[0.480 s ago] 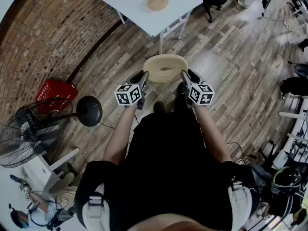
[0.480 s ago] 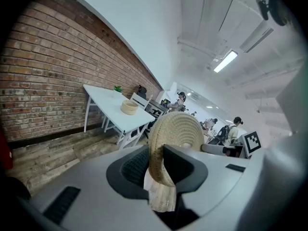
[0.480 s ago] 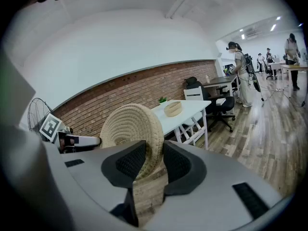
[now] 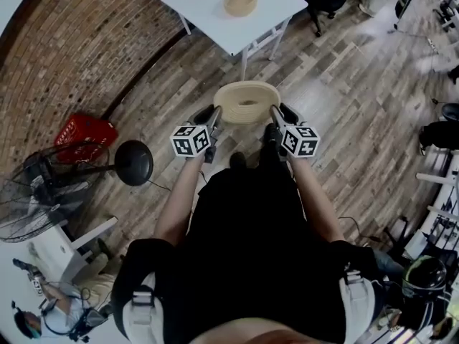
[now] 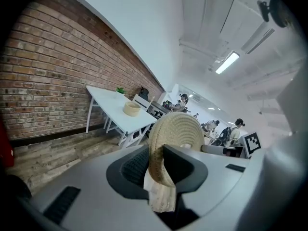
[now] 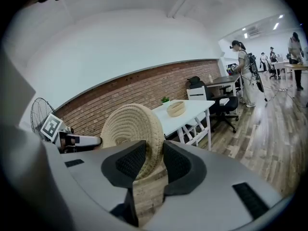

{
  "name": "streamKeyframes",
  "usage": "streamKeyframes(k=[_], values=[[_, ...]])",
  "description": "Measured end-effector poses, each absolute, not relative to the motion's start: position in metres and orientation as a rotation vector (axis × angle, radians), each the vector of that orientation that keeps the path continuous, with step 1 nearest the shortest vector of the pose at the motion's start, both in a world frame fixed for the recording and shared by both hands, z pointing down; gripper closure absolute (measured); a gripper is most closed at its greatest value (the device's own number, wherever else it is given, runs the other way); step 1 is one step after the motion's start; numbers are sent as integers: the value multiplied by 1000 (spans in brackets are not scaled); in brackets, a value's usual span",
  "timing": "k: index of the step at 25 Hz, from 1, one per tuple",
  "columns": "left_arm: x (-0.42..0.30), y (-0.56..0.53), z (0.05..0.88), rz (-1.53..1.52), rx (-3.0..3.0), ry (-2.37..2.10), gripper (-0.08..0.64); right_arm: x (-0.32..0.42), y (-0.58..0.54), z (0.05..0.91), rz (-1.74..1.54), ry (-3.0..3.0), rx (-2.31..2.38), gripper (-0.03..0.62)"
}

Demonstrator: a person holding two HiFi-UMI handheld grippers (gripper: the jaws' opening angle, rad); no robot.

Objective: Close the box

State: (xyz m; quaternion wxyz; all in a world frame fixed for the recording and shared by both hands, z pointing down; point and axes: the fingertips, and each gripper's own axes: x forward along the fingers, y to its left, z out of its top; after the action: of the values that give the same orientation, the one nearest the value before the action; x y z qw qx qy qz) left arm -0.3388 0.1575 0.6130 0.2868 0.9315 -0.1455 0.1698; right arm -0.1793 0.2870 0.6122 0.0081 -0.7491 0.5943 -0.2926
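Table: the white table (image 4: pixel 204 9) stands at 12 o'clock, well apart from us. It sits a touch further right in the head view than half a second ago, so we judge that we are turning or stepping slightly and have not arrived.
Box: the woven box (image 4: pixel 241 0) rests open near the middle of that table. It has drifted with the table, nothing more.
Lid: the round woven lid (image 4: pixel 247 101) hangs roughly level at 12 o'clock, just ahead of our body and over the floor. Its place in view is unchanged.
Left gripper (image 4: pixel 214 115): clamped on the lid's rim at 9 o'clock, pads pinching the weave.
Right gripper (image 4: pixel 274 113): clamped on the rim at 3 o'clock, same pinch.
Meaning: we are mid-carry. The lid has yet to reach the box.
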Motion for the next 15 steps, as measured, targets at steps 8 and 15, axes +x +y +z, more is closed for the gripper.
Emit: streamKeyframes(k=[8, 15], values=[[-329, 150, 608, 451, 2496, -396, 456, -169, 280, 612, -919, 1841, -2302, 477], [-319, 145, 612, 463, 2488, -415, 456, -157, 272, 615, -927, 1828, -2283, 477]])
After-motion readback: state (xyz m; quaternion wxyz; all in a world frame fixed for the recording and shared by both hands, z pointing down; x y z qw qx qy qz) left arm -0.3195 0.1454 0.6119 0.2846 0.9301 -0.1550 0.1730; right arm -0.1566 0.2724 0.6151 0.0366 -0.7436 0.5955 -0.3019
